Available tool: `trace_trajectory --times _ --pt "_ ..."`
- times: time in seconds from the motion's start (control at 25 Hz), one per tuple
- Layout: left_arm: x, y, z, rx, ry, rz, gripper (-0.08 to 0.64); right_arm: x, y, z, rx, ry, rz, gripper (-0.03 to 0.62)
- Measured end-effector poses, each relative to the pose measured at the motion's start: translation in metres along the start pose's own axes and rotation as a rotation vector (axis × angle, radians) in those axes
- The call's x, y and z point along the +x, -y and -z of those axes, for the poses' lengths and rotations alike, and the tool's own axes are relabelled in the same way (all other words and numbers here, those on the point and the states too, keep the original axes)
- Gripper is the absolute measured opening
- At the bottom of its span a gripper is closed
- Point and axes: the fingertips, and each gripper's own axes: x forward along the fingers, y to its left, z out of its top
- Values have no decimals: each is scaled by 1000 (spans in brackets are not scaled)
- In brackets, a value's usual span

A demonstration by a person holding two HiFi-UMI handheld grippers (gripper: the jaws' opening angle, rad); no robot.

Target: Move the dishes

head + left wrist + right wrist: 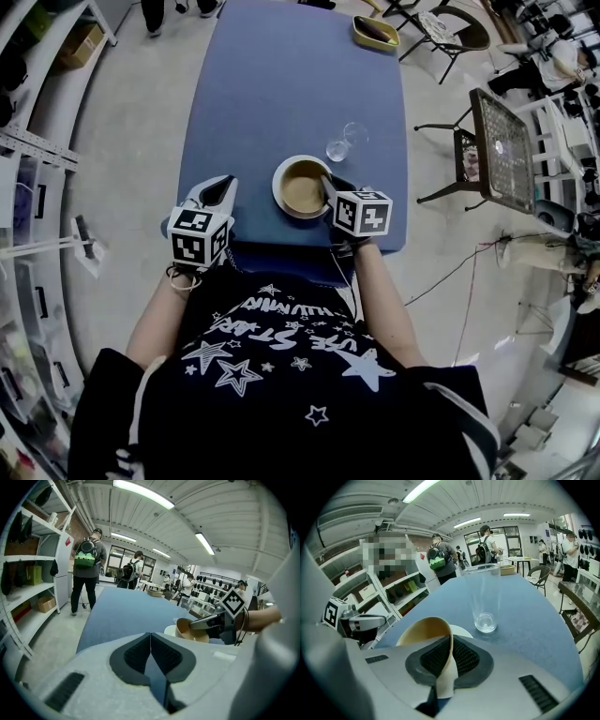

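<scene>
A: Starting at the right hand-held gripper [450, 641]: closed on anything?

B: Clamped on the rim of the tan bowl [423, 629], one pad inside the wall, the other outside. Gripping at the bowl's near-right side, as seen from the head view.

A: And resting where, that bowl?

B: On a white plate [277, 183], near the front edge of the blue bench [281, 84], just ahead of the person's dark star-printed shirt [281, 366]. Looks tipped in the left gripper view; cannot tell for sure whether flat on the plate or lifted at one side.

A: Over to the left hand-held gripper [150, 637], then?

B: Shut, pads pressed together with nothing between them. Held left of the bowl, apart from both bowl and plate, over the bench's front-left corner.

A: Further out from the bowl?

B: Just beyond it and to the right, a clear drinking glass [484, 603], upright on the bench, near the plate but not touching. Well beyond the bowl, at the bench's far right corner, a yellow dish [375, 32].

A: And off the bench?

B: Left of the bowl, metal shelving [35, 590] along the wall. Far past the bowl, beyond the bench's end, a person with a green backpack [86, 569], standing. Off to the right of the yellow dish, a dark chair [459, 33].
</scene>
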Motion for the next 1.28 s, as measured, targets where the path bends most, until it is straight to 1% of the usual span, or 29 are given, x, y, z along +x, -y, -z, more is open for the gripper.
trace_trajectory --times 0.24,0.52,0.68,1.04,1.16,1.28 --pt "0 -20 -3 11 -9 6 20 7 -22 -28 10 51 -30 20" --pt "-5 -44 -9 37 -21 9 20 45 -42 -58 15 69 -27 20" --pt "-7 -56 -6 29 -31 2 20 69 -45 -70 34 70 -22 20" --pt "-9 -76 3 -5 -55 -31 20 103 -41 -77 53 37 1 23" --pt "-10 -76 4 -9 -54 -38 20 110 -43 -77 48 37 -3 25" --pt "-11 -71 6 -9 -54 -39 20 111 -43 -77 29 36 12 25"
